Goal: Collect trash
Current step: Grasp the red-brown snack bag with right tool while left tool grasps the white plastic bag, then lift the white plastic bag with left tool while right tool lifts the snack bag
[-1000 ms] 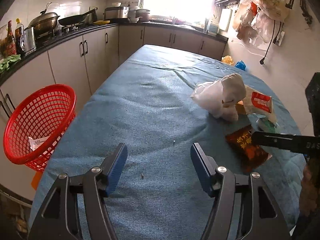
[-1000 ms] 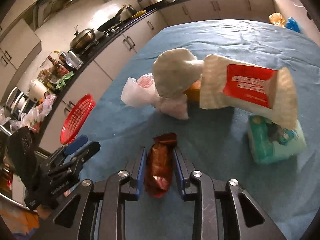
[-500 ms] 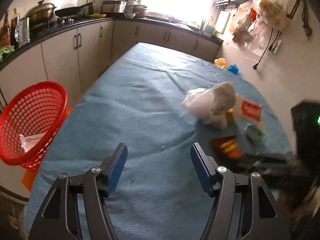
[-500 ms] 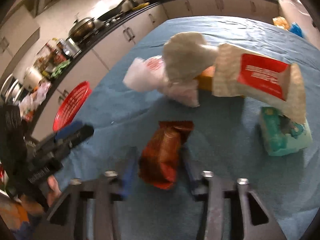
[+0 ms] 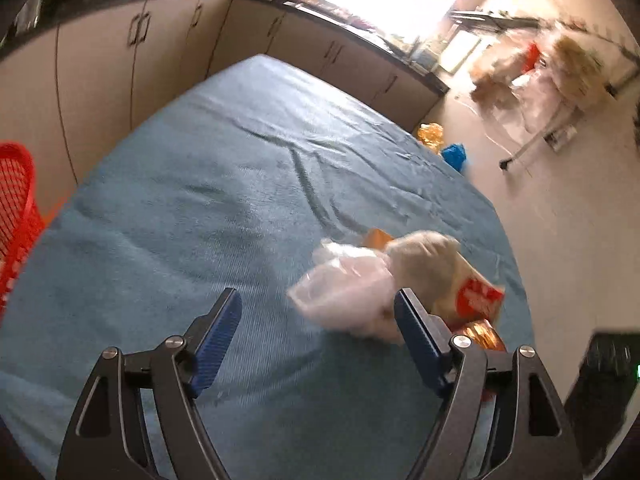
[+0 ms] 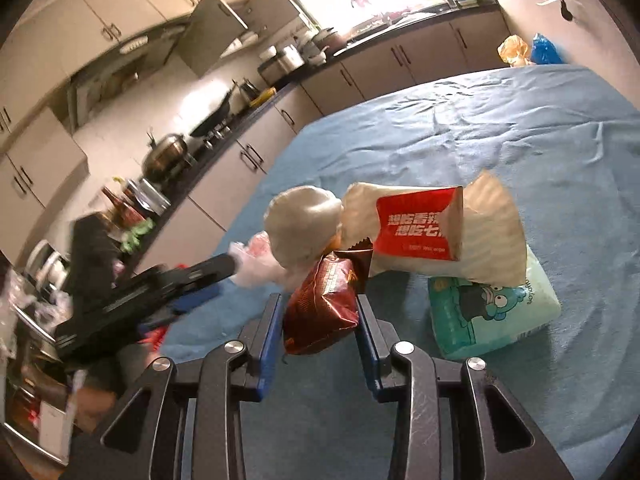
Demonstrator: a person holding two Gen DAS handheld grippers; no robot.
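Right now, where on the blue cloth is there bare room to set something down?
The cloth is bare from the red basket across to the white plastic bag, and toward the far cabinets. Crowded: bag, red-label packet and tissue pack cluster together.

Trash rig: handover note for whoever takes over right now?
Right tool: shut on the dark red snack bag, lifted off the blue cloth.
Left tool: open, empty, hovering by the white plastic bag.
Red basket: at the table's left edge.
Left on the table: white bag, red-label paper bag, teal tissue pack.
Left to do: drop the snack bag in the basket, then the rest.
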